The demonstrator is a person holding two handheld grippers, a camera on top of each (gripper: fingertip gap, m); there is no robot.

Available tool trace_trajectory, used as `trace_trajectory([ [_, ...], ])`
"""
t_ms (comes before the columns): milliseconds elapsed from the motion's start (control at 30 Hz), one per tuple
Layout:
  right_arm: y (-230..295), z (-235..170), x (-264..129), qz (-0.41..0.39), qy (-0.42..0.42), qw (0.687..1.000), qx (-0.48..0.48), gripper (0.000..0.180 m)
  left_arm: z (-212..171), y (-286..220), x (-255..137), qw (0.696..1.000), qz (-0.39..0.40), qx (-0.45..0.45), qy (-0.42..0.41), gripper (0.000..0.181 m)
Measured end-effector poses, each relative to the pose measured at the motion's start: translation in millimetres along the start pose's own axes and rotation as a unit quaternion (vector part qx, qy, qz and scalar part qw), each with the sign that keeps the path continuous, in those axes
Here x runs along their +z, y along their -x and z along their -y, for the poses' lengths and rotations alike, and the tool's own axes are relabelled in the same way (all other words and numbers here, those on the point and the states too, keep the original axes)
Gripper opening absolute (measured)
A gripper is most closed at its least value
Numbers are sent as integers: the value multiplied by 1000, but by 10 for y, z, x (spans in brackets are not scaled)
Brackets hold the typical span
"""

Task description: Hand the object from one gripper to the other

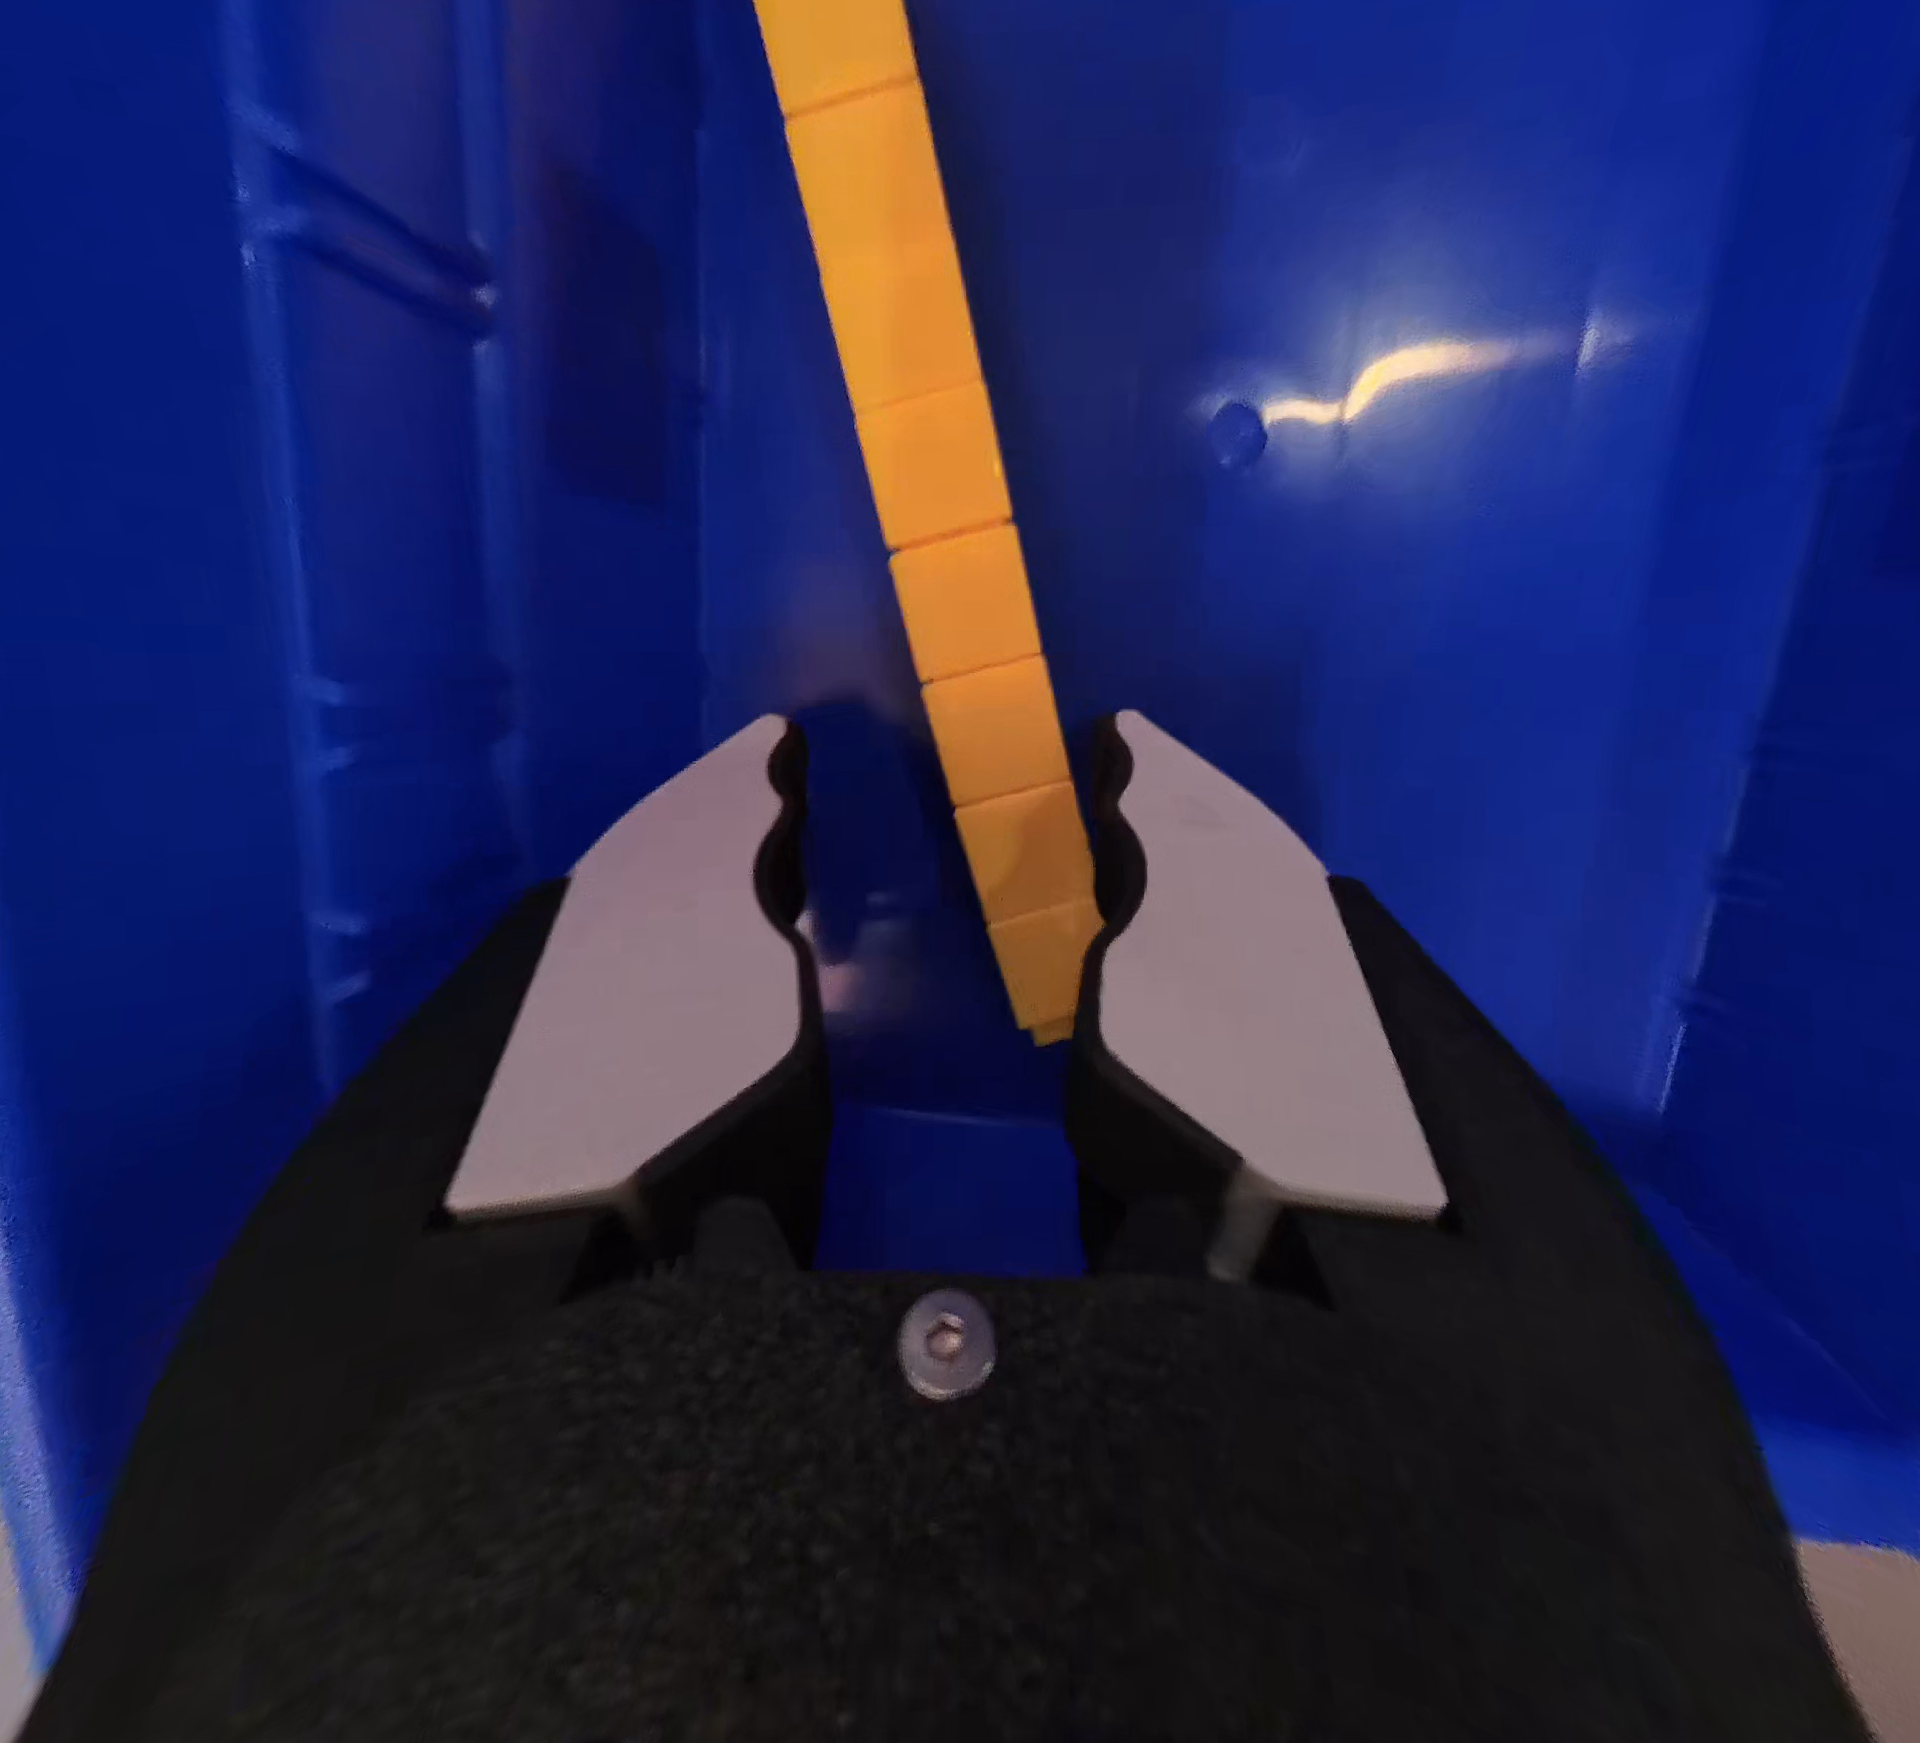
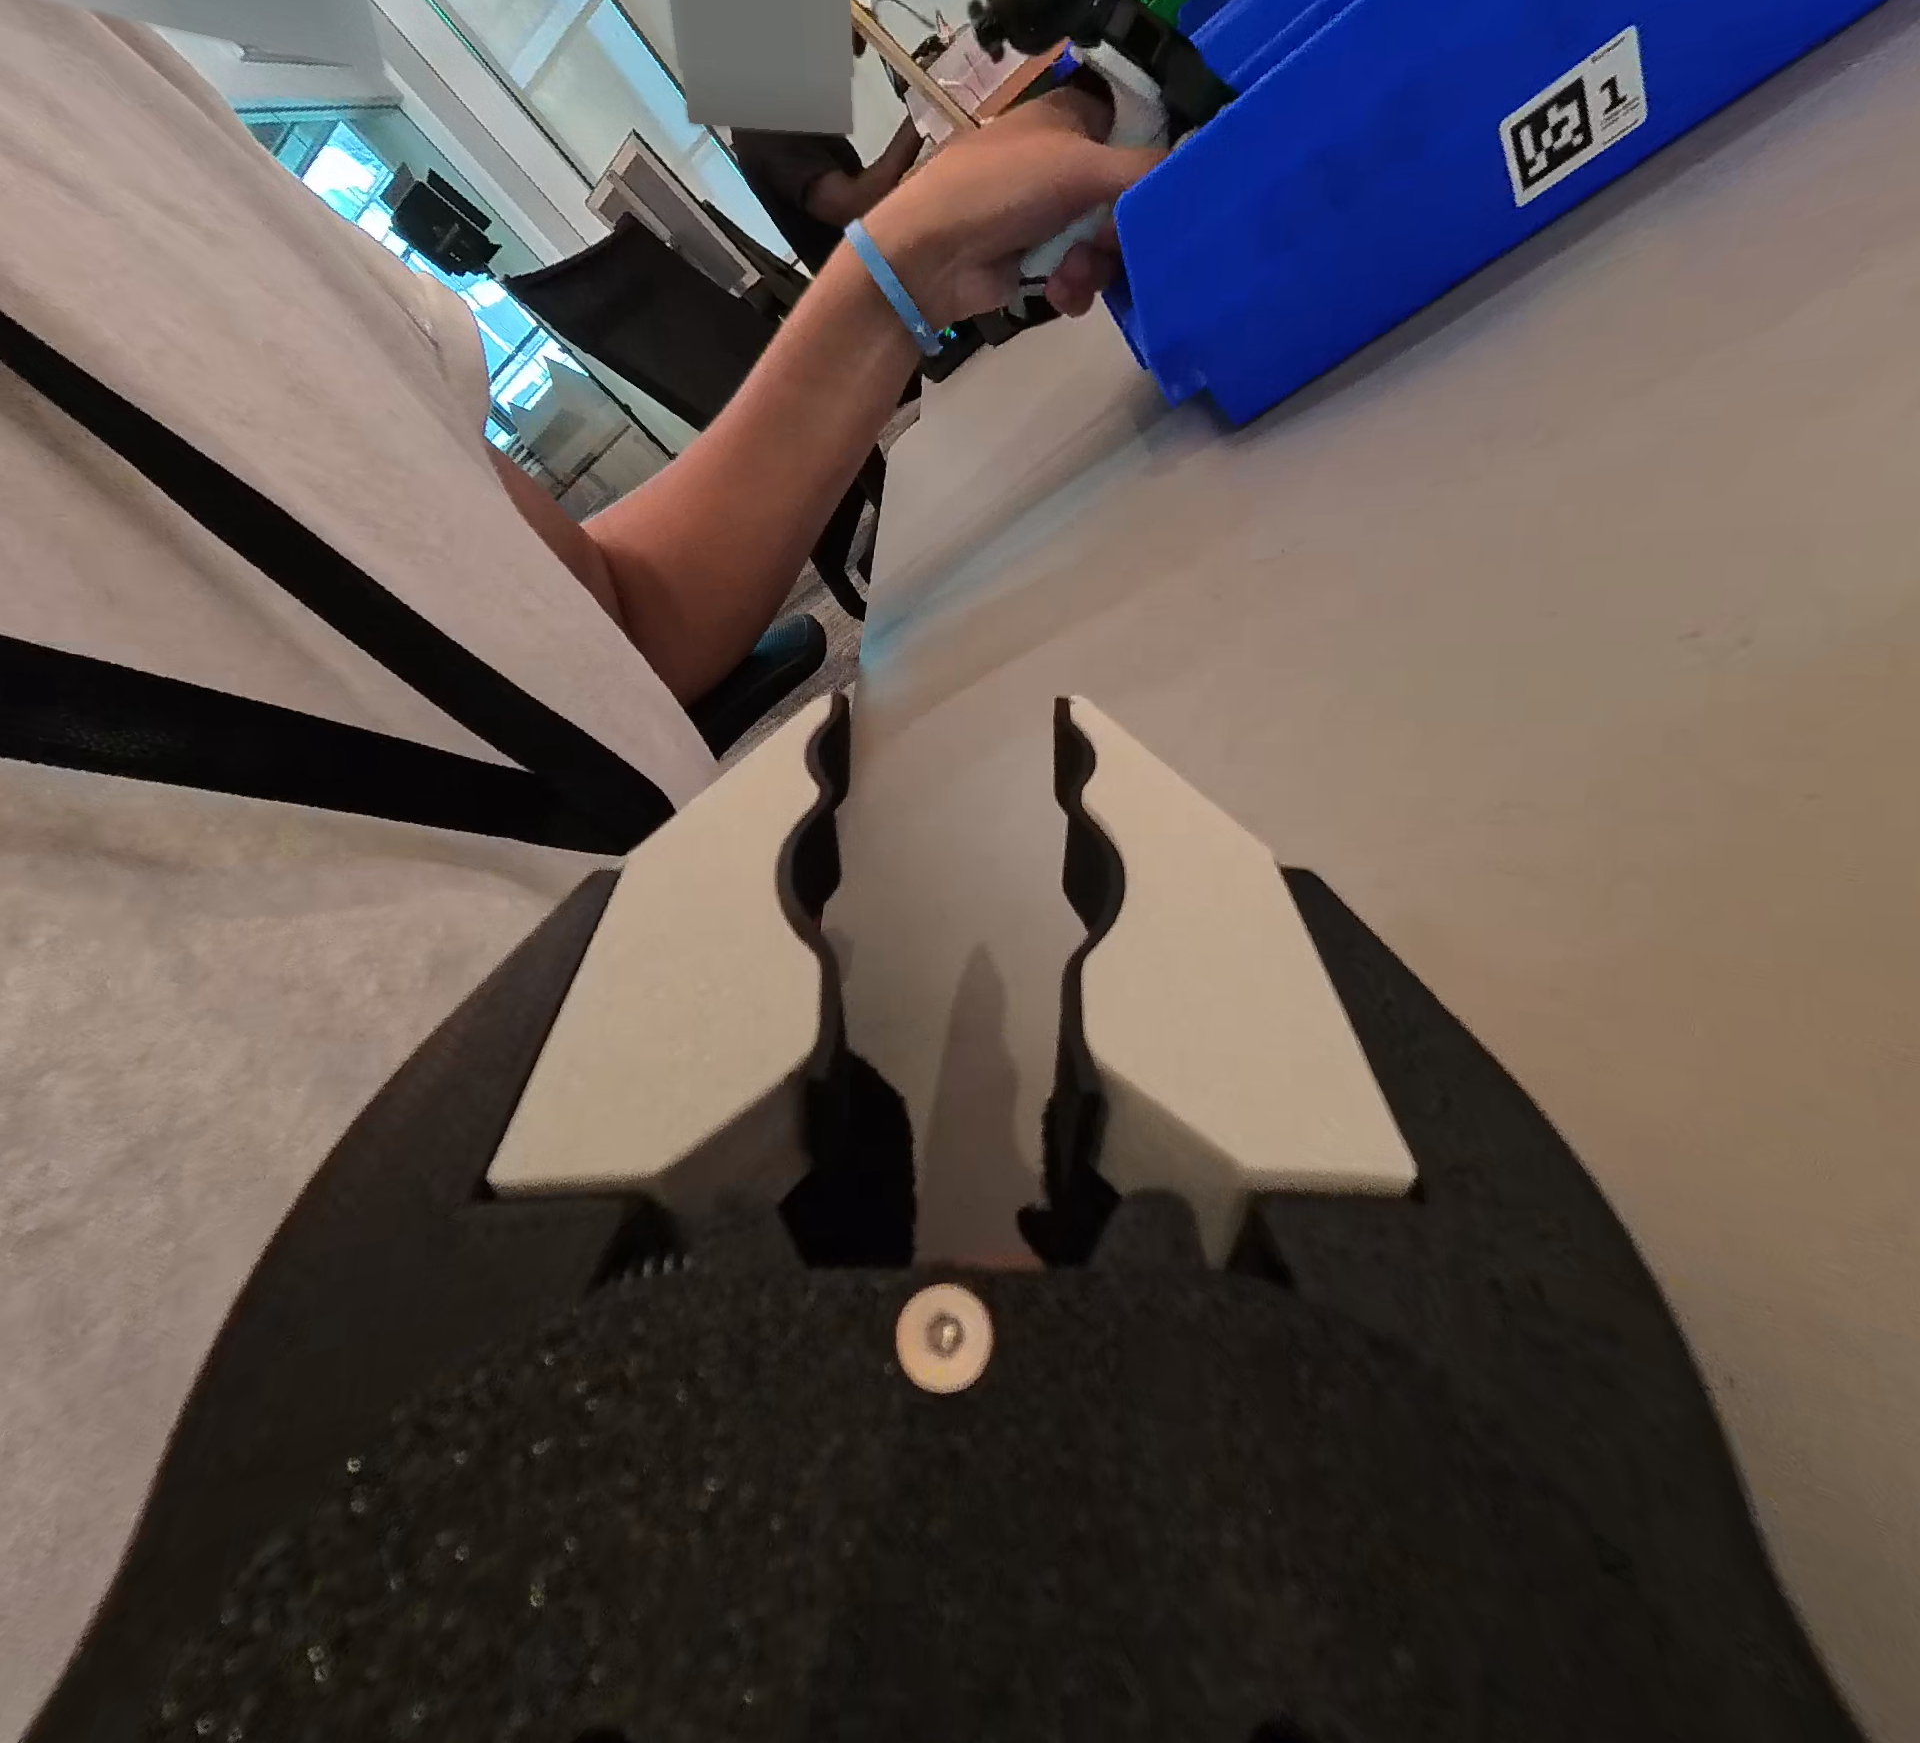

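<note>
Left tongs parted around yellow segmented strip (touching one finger); right tongs parted, empty.

Strip inside bin

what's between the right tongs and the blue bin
Only bare grey table lies between the right tongs and the blue bin, seen in the right wrist view.

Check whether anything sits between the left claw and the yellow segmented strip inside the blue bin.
Nothing visible does. The left claw is open inside the blue bin, and the yellow segmented strip already runs between its fingers, close against the one on the picture's right. Whether they touch cannot be told.
</note>
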State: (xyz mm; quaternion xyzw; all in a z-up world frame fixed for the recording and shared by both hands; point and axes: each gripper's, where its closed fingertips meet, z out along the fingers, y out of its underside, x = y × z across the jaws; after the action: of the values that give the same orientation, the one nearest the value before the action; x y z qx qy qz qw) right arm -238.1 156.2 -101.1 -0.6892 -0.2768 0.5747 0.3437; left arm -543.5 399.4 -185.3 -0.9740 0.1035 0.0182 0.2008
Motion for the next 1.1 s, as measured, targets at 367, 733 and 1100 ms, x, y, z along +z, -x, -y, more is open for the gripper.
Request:
trace_trajectory([
  [367,81,-26,28,13,8,1000,-1,39,29,-113,-34,993,11,117,-12,24],
  [733,141,-138,12,-9,27,999,-31,39,456,39,-749,944,208,218,-133,22],
  [1100,-133,183,-81,-95,-31,991,-85,39,670,-989,-1868,878,98,235,-406,22],
])
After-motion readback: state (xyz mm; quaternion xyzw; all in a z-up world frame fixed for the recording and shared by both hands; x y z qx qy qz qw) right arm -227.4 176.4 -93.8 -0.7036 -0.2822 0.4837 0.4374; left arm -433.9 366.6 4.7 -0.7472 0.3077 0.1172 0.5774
